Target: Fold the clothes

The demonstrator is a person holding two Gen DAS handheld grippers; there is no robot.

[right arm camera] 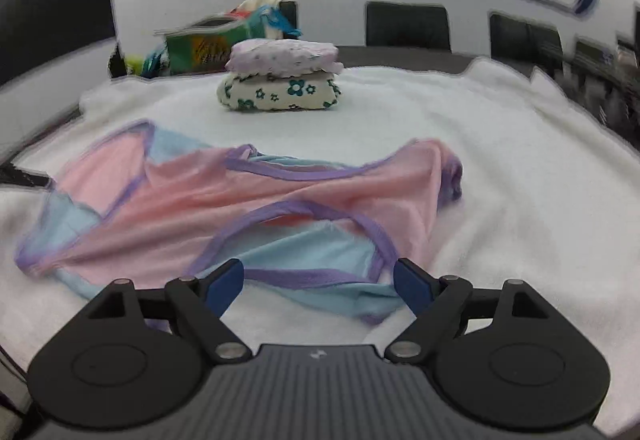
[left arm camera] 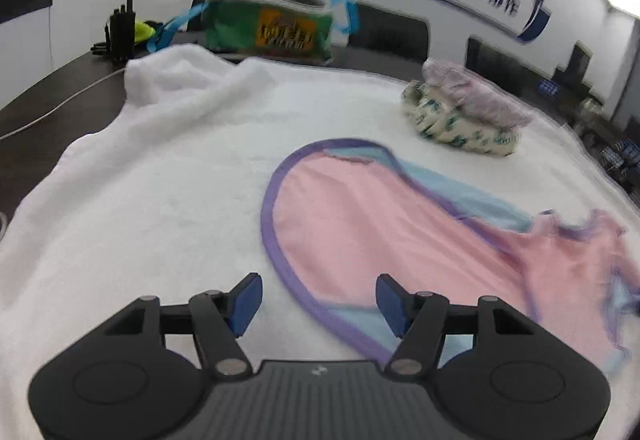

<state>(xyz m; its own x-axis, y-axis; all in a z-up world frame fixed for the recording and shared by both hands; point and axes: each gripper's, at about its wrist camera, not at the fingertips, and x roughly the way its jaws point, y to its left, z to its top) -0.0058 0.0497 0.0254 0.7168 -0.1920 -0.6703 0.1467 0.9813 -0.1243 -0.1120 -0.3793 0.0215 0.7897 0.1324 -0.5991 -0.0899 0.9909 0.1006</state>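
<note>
Left wrist view: my left gripper [left arm camera: 319, 304] hangs over the white towel [left arm camera: 160, 167] with its jaws standing apart, blue pads [left arm camera: 245, 304] clear of any cloth. The purple hem of the pink garment [left arm camera: 384, 224] runs across the gap between the fingers, lying flat on the towel, not pinched. The garment spreads away to the right, pink with light-blue panels. Farther back on the towel sits a folded stack: a lilac piece [left arm camera: 476, 91] on top of a floral piece [left arm camera: 456, 123]. Beyond the towel's far edge, a green bag [left arm camera: 272, 27] on the dark table [left arm camera: 48, 87]. Picture is blurred.

Right wrist view: my right gripper [right arm camera: 319, 280] has its jaws wide, nothing gripped. The pink garment [right arm camera: 224, 191] lies rumpled just ahead, one purple-bound opening and its blue lining between the fingertips but loose. Folded stack [right arm camera: 280, 79] stands well beyond it, near the towel's [right arm camera: 520, 167] far side.
</note>
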